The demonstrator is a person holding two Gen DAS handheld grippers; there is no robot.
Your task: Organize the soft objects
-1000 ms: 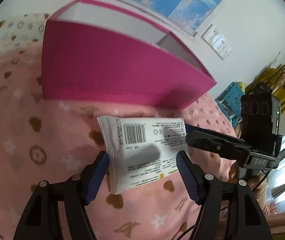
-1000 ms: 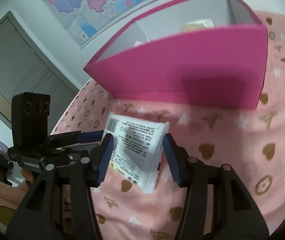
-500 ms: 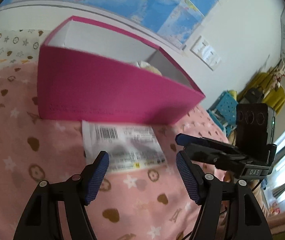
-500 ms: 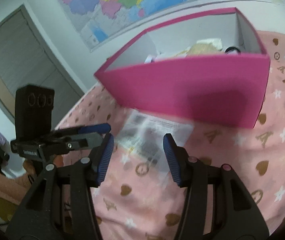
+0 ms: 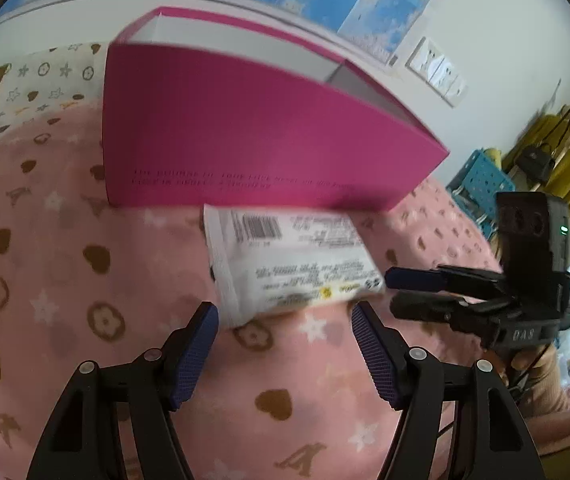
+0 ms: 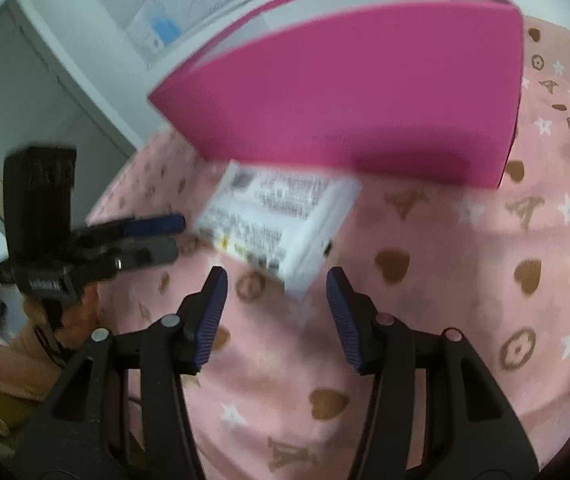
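A white soft packet (image 5: 289, 260) with a barcode and printed text lies on the pink blanket (image 5: 65, 280) right in front of the magenta box (image 5: 245, 140). My left gripper (image 5: 285, 320) is open and empty, just short of the packet's near edge. In the right wrist view the packet (image 6: 281, 220) lies ahead of my open, empty right gripper (image 6: 277, 284). The right gripper also shows in the left wrist view (image 5: 417, 292), beside the packet's right end. The left gripper shows in the right wrist view (image 6: 161, 236), to the packet's left.
The magenta box (image 6: 365, 100) is open at the top with white inner walls; its contents are hidden from here. A wall with maps stands behind it. A cream patterned pillow (image 5: 37, 88) lies at the far left. Blue crate (image 5: 481, 176) beyond the bed edge.
The packet was between both grippers' fingers a second ago. Both grippers have pulled back from it and it now lies on the blanket against the box. The views are motion-blurred.
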